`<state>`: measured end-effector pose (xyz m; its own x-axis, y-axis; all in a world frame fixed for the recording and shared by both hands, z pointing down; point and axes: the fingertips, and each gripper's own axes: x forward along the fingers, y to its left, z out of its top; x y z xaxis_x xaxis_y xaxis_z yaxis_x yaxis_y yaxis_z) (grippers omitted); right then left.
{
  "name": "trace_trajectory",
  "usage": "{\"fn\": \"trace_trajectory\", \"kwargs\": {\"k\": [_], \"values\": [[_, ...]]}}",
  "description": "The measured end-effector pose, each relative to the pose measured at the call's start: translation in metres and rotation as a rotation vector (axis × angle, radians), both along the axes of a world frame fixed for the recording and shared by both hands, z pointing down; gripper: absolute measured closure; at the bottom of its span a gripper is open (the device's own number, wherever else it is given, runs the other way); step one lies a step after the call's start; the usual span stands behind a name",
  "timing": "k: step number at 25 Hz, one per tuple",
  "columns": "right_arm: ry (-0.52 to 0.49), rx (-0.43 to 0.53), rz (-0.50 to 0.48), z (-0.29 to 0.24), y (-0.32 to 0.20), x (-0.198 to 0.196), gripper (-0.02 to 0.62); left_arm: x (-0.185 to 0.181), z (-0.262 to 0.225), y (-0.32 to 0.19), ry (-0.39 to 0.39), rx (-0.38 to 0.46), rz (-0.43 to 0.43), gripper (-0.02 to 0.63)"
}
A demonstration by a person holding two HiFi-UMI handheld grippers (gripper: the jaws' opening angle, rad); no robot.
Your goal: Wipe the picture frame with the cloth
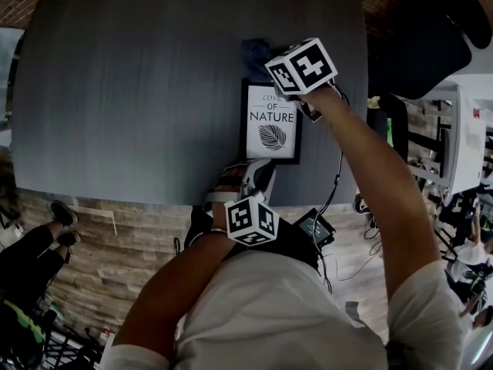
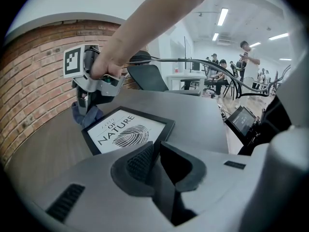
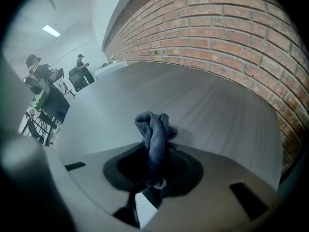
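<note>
A black picture frame [image 1: 271, 122] with a white "NATURE" leaf print lies flat on the grey table [image 1: 154, 91]. My left gripper [image 1: 258, 177] is at the frame's near edge. In the left gripper view its jaws are shut on the near corner of the frame [image 2: 128, 132]. My right gripper [image 1: 271, 58] hangs over the frame's far edge, shut on a bunched blue cloth [image 1: 256, 51]. The cloth [image 3: 154, 139] sticks out between its jaws, above the table. The left gripper view shows that right gripper [image 2: 89, 88] with the cloth [image 2: 84, 114] touching the frame's far corner.
A curved brick wall [image 3: 231, 37] borders the table's far side. A dark chair [image 1: 420, 48] stands at the table's right, and a small screen device [image 2: 244, 120] with cables sits beyond the table's near right edge. People [image 2: 248, 57] work in the background.
</note>
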<state>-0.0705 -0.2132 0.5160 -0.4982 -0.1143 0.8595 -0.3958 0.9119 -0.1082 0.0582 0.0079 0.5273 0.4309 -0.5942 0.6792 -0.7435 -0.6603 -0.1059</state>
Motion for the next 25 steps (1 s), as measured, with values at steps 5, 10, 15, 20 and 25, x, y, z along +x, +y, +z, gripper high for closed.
{"fn": "trace_trajectory", "kwargs": {"k": [5, 10, 15, 20, 25], "values": [[0.019, 0.008, 0.025, 0.0, -0.007, 0.025, 0.503, -0.001, 0.0, 0.0, -0.004, 0.002, -0.004, 0.561], [0.039, 0.021, 0.057, 0.0, -0.015, 0.052, 0.503, -0.001, 0.0, 0.0, 0.0, 0.006, 0.002, 0.561], [0.057, 0.038, 0.1, -0.001, -0.025, 0.084, 0.503, -0.002, 0.0, 0.001, -0.006, 0.018, 0.009, 0.561], [0.062, 0.061, 0.154, -0.006, -0.035, 0.115, 0.503, -0.003, 0.001, 0.0, -0.008, 0.021, 0.011, 0.561], [0.101, 0.111, 0.165, -0.018, -0.038, 0.154, 0.503, -0.002, 0.001, -0.001, 0.01, 0.01, 0.019, 0.561]]}}
